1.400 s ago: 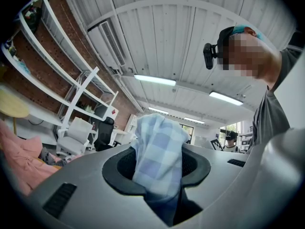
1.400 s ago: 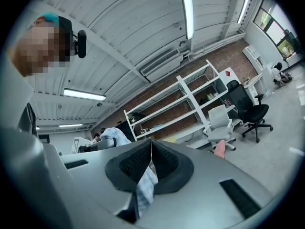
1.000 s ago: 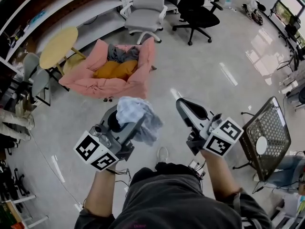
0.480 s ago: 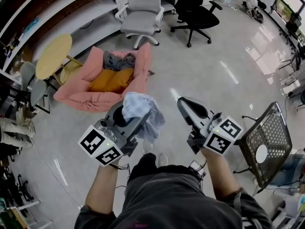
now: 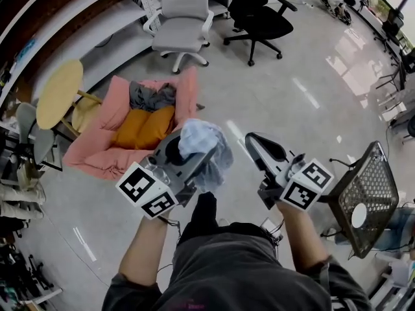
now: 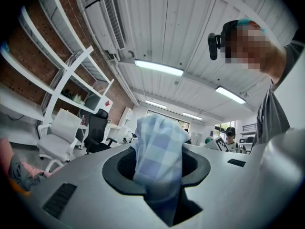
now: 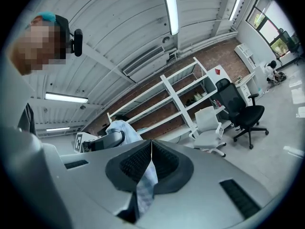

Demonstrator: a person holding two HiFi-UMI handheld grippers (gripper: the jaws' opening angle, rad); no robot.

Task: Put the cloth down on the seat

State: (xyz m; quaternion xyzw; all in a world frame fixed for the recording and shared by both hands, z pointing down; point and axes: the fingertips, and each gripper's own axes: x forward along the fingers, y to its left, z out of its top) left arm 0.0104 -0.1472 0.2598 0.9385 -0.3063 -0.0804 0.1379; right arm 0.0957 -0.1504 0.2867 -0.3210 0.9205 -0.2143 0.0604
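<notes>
Over the glossy grey floor (image 5: 311,76), just in front of me, my left hand-held gripper (image 5: 180,155) is clenched on the pale blue checked cloth (image 5: 206,149). Its own view shows the fabric pinched in the jaws and bunching up past the tips. The cloth hangs in the air just beside the pink padded seat (image 5: 97,157), not on it. An orange cushion (image 5: 146,127) and a crumpled grey garment (image 5: 149,97) already lie in that seat. My right hand-held gripper (image 5: 256,144) is level with the left, a little apart, jaws pressed together. A pale strip shows in the slot beneath them; I cannot tell what it is.
</notes>
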